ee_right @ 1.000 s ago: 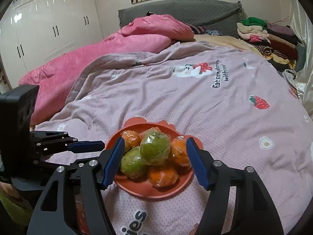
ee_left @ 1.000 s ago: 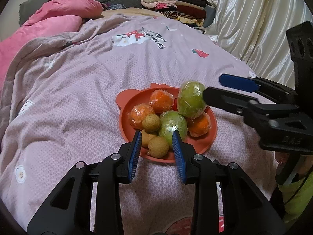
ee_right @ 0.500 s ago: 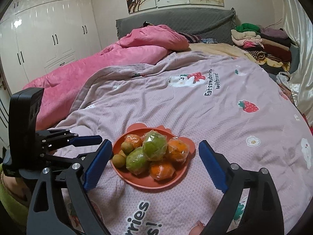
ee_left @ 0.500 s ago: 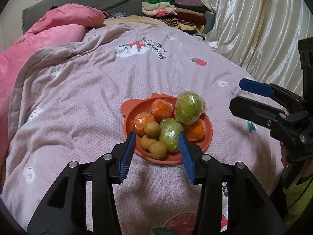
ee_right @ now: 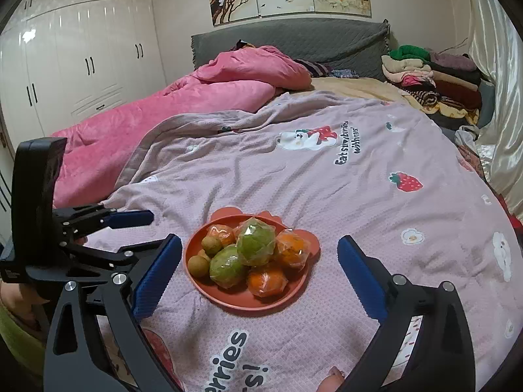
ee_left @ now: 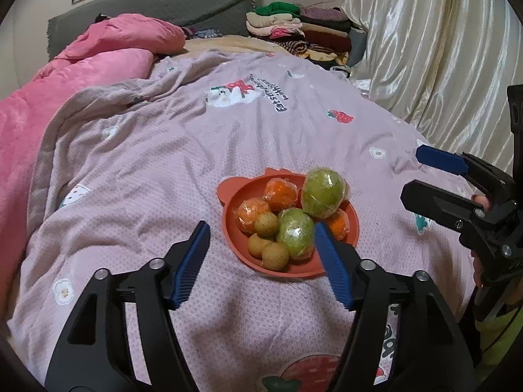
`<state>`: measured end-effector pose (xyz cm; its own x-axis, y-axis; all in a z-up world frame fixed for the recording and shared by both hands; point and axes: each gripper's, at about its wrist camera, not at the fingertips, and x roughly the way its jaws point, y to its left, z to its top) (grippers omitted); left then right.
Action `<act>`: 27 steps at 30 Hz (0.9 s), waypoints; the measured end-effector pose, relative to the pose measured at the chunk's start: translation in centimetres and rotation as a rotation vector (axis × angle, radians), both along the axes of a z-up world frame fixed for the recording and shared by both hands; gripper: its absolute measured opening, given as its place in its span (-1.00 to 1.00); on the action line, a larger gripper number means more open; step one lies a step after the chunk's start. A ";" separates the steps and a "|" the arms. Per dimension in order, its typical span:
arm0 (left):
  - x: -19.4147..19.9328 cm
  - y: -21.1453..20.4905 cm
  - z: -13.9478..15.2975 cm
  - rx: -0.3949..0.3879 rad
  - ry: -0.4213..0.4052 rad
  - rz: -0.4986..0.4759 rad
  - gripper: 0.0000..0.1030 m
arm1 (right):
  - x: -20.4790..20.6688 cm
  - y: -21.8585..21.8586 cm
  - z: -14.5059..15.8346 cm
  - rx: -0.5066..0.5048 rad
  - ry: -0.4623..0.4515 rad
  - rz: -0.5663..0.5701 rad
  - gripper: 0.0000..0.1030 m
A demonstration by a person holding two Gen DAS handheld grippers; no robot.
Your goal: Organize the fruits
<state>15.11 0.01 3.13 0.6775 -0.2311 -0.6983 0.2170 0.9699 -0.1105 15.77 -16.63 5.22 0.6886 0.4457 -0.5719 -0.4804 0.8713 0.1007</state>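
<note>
An orange-red plate (ee_left: 240,254) (ee_right: 281,300) sits on the lilac bedspread. It holds two wrapped green fruits (ee_left: 322,192) (ee_right: 255,245), one stacked on top, several wrapped oranges (ee_left: 280,192) (ee_right: 266,282) and small brown round fruits (ee_left: 275,256) (ee_right: 199,264). My left gripper (ee_left: 261,245) is open and empty, just short of the plate's near rim. My right gripper (ee_right: 260,269) is open wide and empty, a little back from the plate; it also shows at the right of the left wrist view (ee_left: 421,176).
A pink duvet (ee_right: 196,104) lies bunched at the far left of the bed. Folded clothes (ee_right: 431,75) are stacked at the far right by the grey headboard (ee_right: 294,45). Satin curtains (ee_left: 441,49) hang on the right. White wardrobes (ee_right: 81,55) stand to the left.
Both grippers have pulled back from the plate and opened wider. The fruits have not moved.
</note>
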 end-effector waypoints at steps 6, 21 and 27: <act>-0.2 0.3 0.4 0.005 -0.015 0.023 0.54 | -0.1 0.2 0.1 -0.014 -0.009 -0.008 0.90; -2.3 0.7 1.5 0.018 -0.031 0.072 0.81 | -2.0 -0.7 0.5 -0.032 -0.048 -0.048 0.91; -3.4 0.1 1.7 0.017 -0.035 0.079 0.81 | -3.4 -1.5 0.9 -0.030 -0.065 -0.057 0.91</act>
<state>11.76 0.12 4.86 0.7170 -0.1644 -0.6774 0.1433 0.9858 -0.0876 12.37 -18.10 6.17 0.7484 0.3881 -0.5378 -0.4348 0.8995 0.0440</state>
